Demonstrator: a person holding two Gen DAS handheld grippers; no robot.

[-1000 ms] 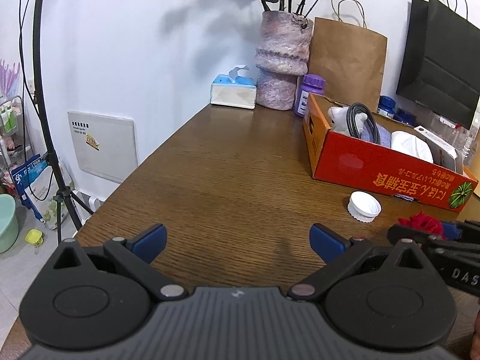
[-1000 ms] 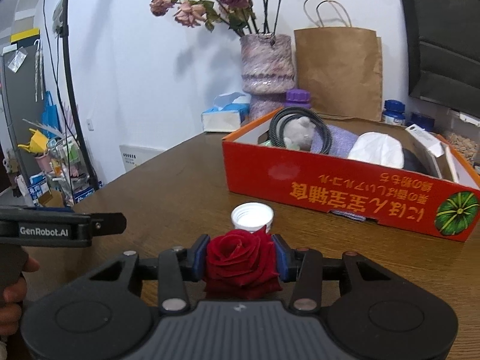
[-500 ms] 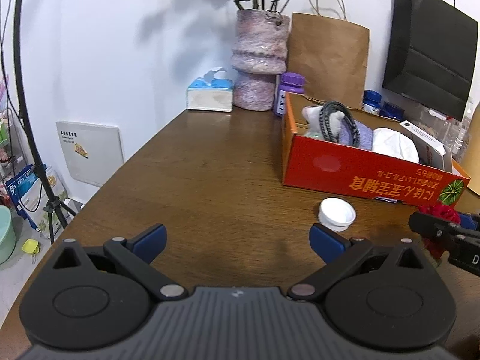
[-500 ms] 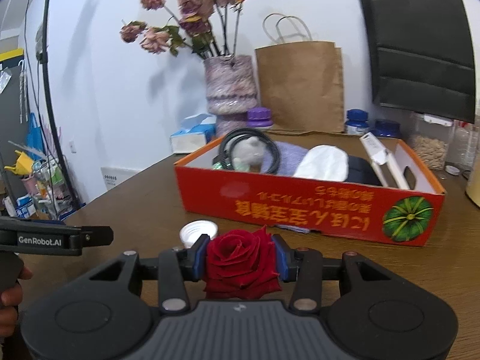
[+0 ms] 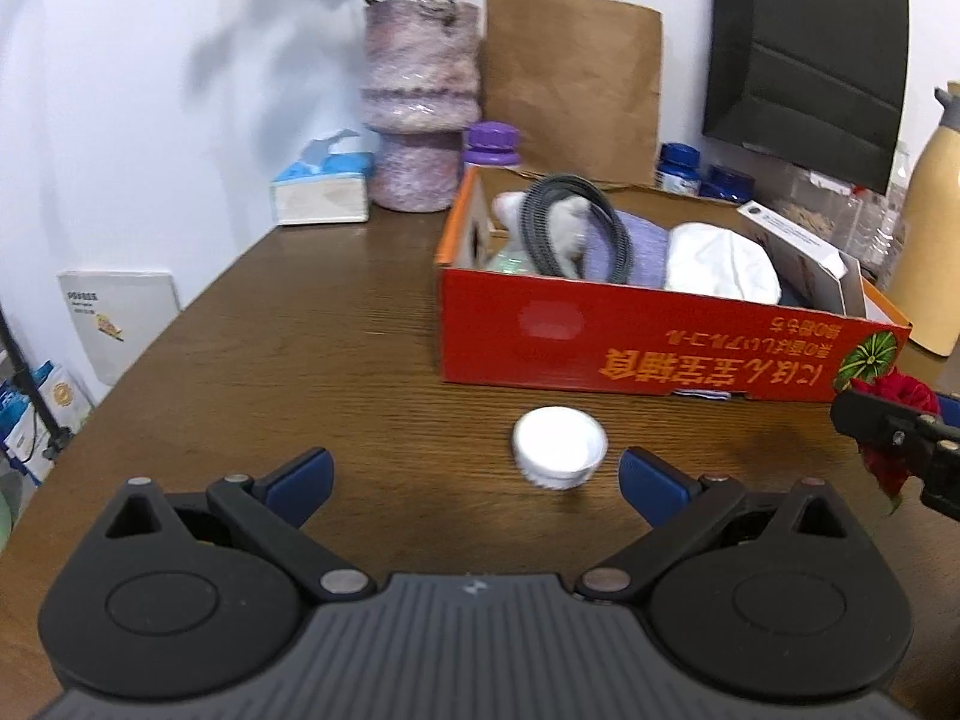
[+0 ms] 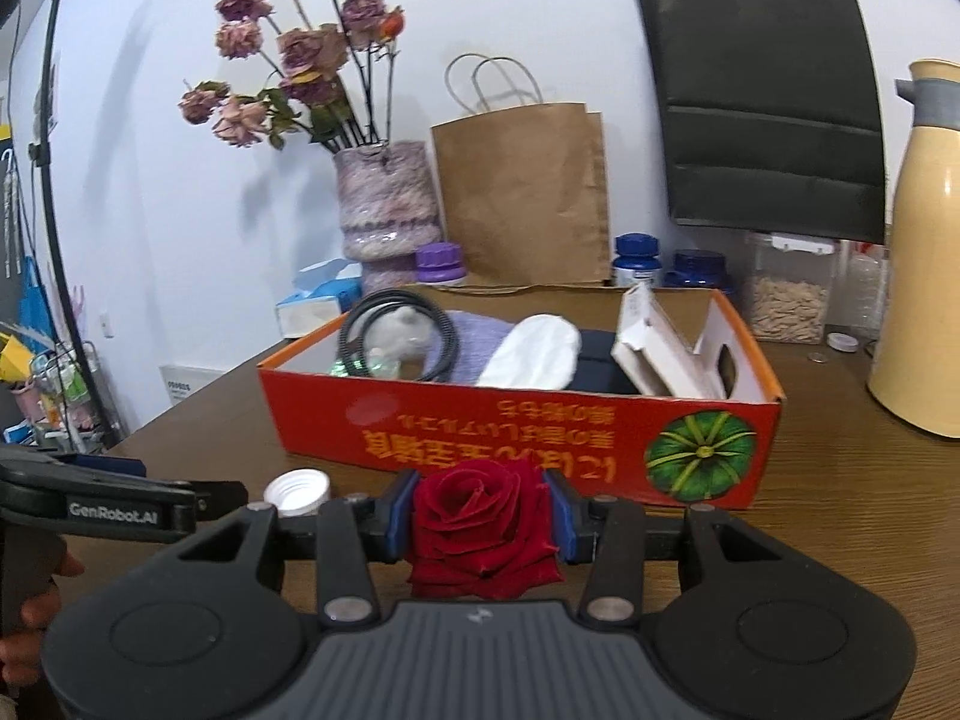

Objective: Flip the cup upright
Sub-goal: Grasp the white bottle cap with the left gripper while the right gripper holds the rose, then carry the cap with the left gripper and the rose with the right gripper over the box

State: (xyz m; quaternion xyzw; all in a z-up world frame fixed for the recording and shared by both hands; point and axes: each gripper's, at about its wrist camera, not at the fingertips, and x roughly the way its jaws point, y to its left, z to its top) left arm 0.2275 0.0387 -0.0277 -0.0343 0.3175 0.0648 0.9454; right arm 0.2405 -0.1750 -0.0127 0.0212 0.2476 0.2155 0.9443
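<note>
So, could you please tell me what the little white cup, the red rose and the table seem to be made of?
Cup: probably thin white plastic, matte, with a finely ribbed rim; paper is possible.
Rose: likely artificial fabric, velvety and deep red; its petals keep their shape in the right gripper.
Table: wood or wood-look laminate, dark brown with visible grain and a slight sheen.

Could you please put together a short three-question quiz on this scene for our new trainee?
1. True or false: the right hand-held gripper is shut on the red rose.
2. The white cup rests: A) in the red box B) on the wooden table C) in the vase.
3. Fill in: the left hand-held gripper has its jaws ____.

Key: 1 true; 2 B; 3 open.
</note>
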